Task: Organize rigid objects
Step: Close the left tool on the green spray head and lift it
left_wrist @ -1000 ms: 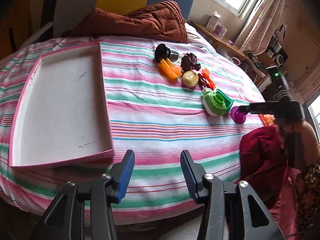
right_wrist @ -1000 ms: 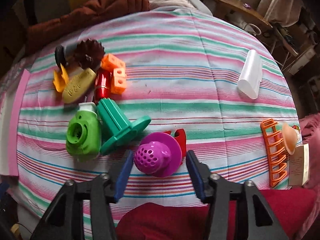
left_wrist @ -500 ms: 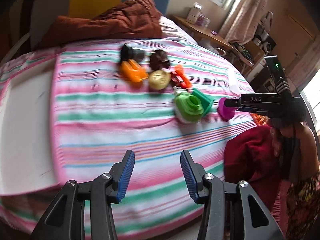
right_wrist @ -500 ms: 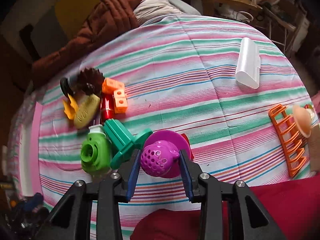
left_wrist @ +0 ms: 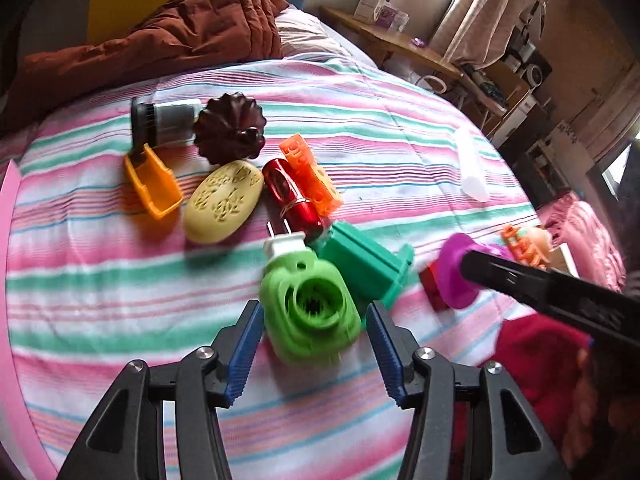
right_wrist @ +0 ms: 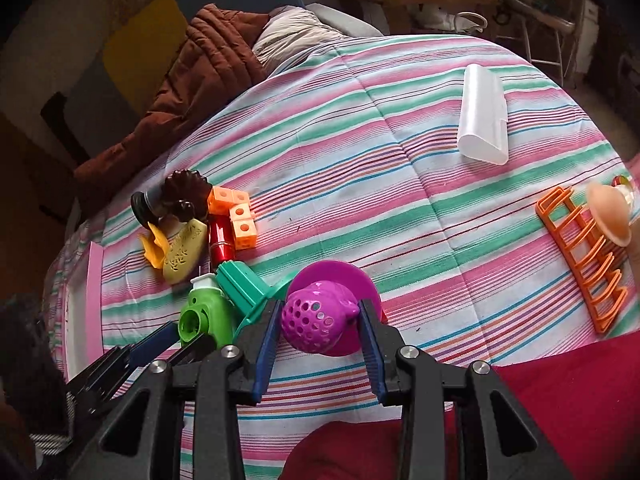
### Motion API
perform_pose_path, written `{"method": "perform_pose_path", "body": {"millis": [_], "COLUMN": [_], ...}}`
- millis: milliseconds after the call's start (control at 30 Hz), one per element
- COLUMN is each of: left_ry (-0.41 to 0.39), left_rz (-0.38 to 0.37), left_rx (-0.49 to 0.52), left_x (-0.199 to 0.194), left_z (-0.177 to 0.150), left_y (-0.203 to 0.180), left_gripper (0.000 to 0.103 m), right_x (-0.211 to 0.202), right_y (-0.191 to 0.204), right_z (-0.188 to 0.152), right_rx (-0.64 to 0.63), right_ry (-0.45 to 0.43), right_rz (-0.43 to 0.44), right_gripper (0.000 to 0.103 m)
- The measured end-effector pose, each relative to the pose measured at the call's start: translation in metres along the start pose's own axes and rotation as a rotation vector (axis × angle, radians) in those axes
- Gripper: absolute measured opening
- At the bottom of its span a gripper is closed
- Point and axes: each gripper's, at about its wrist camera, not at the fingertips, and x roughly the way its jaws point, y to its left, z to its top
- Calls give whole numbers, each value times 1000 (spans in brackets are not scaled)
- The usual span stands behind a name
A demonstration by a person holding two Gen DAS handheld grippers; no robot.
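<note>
My left gripper [left_wrist: 312,344] hangs low over the striped bed with its jaws opening. A green plug-in device [left_wrist: 308,312] lies between its blue pads [left_wrist: 244,344], which stand clear of it. Just to the right, my right gripper [right_wrist: 320,320] is shut on the perforated dome of a purple strainer [right_wrist: 316,320], lifted slightly off the cover. A teal piece [left_wrist: 368,264] lies between the two. Behind them sit a red cylinder [left_wrist: 292,196], orange blocks [left_wrist: 312,176], a beige oval [left_wrist: 222,200], an orange scoop [left_wrist: 154,188] and a brown fluted mould [left_wrist: 232,128].
The pink tray's rim [right_wrist: 86,300] shows at the far left. A clear white cover [right_wrist: 484,116], an orange rack [right_wrist: 580,260] and a peach suction cup [right_wrist: 610,212] lie to the right. A brown quilt [left_wrist: 160,32] is bunched behind, red cloth [right_wrist: 480,440] in front.
My left gripper swept right from the pink tray to the green device and its jaws widened. The right gripper closed on the purple strainer and rolled, tipping it up.
</note>
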Motion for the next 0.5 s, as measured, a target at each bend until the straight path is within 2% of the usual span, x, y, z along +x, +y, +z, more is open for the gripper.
{"method": "perform_pose_path", "body": {"millis": [233,367,500], "left_ry": [12,11,-23], "left_rz": [4,110,93], "left_rx": [23,69,81], "left_x": [13,11,5], "left_z": [1,-13,-16], "left_y": [5,14,17], "left_gripper": [59,55,55], "right_x": [1,2,2], "right_y": [1,1,2], "right_z": [0,0,0], "right_rx": [3,2,-3], "right_ry": [3,0,3], "right_rz": [11,20,24], "right_gripper": [39,39,39]}}
